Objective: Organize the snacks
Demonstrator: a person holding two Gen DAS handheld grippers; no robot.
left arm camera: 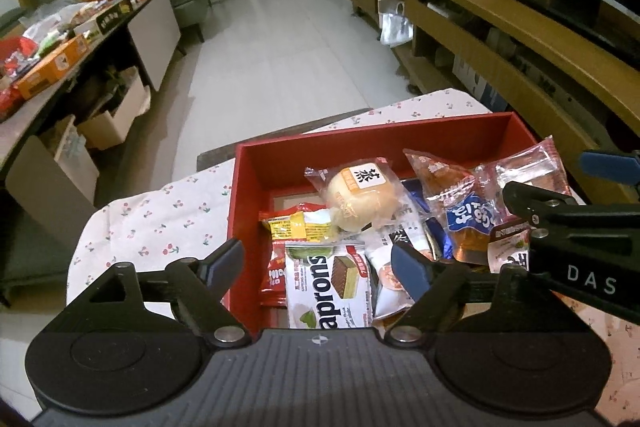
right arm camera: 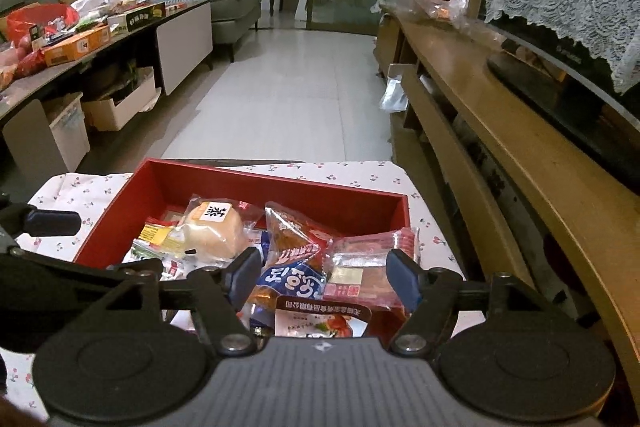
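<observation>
A red box (left arm camera: 360, 139) (right arm camera: 280, 183) sits on a cherry-print cloth and holds several wrapped snacks. A round bun in clear wrap (left arm camera: 362, 201) (right arm camera: 216, 229) lies on top. A green wafer pack (left arm camera: 328, 285) lies at the near left. An orange and blue pastry pack (left arm camera: 460, 211) (right arm camera: 292, 251) lies to the right. A pink pack (right arm camera: 370, 269) lies at the right end. My left gripper (left arm camera: 320, 265) is open and empty above the wafer pack. My right gripper (right arm camera: 324, 273) is open and empty above the pastry and pink packs; it also shows in the left wrist view (left arm camera: 560, 183).
A long counter (right arm camera: 72, 75) with boxes and bags runs along the left. A wooden TV cabinet (right arm camera: 520, 155) runs along the right, close to the table (right arm camera: 368, 175). Tiled floor (right arm camera: 296, 87) lies beyond the table's far edge.
</observation>
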